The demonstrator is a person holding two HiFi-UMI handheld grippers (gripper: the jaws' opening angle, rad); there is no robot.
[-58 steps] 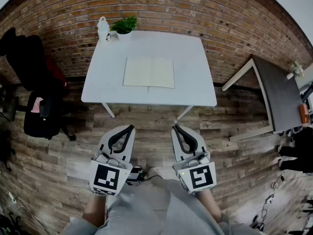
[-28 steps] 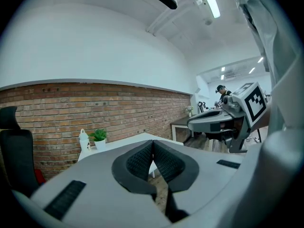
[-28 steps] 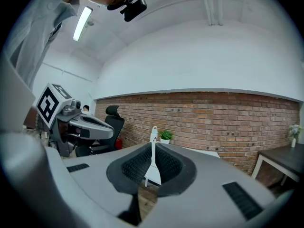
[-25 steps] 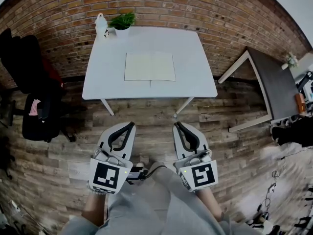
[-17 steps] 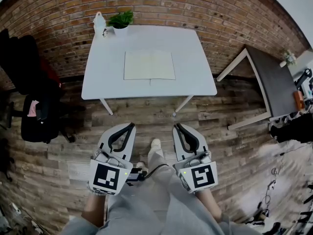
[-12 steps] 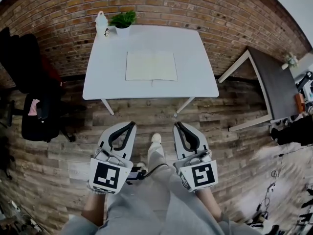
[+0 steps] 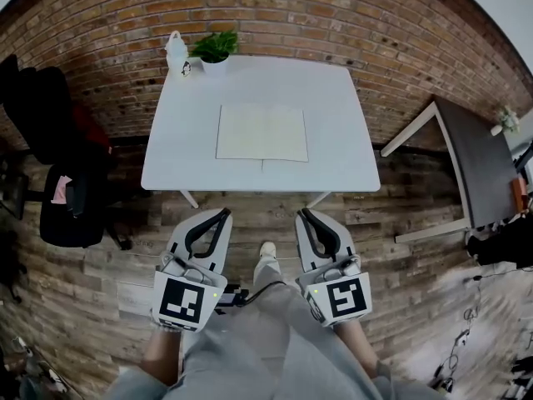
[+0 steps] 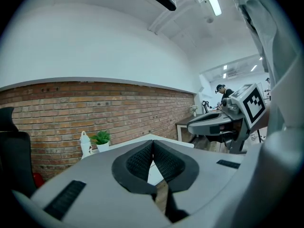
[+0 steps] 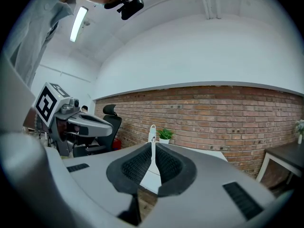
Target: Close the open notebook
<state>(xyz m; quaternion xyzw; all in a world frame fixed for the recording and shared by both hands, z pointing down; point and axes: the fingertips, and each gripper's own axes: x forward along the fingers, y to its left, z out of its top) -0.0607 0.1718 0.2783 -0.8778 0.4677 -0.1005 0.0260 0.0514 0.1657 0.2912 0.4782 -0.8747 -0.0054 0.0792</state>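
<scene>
The open notebook (image 7: 262, 133) lies flat with cream pages up in the middle of the white table (image 7: 341, 107), far ahead of both grippers. My left gripper (image 7: 222, 213) and right gripper (image 7: 302, 214) hover side by side over the wooden floor, short of the table's near edge. Both point toward the table. In the left gripper view the left gripper (image 8: 153, 142) is shut on nothing. The right gripper (image 9: 152, 145) in its own view is likewise shut and empty. The notebook is hidden behind the jaws in both gripper views.
A potted plant (image 7: 215, 50) and a white bottle (image 7: 176, 49) stand at the table's far left corner against the brick wall. A black office chair (image 7: 58, 148) is to the left and a dark side table (image 7: 483, 165) to the right. My shoe (image 7: 266, 249) shows between the grippers.
The table and notebook have slid a little lower and to the right in the head view as I step closer. A shoe has come into view. Both grippers stay shut.
</scene>
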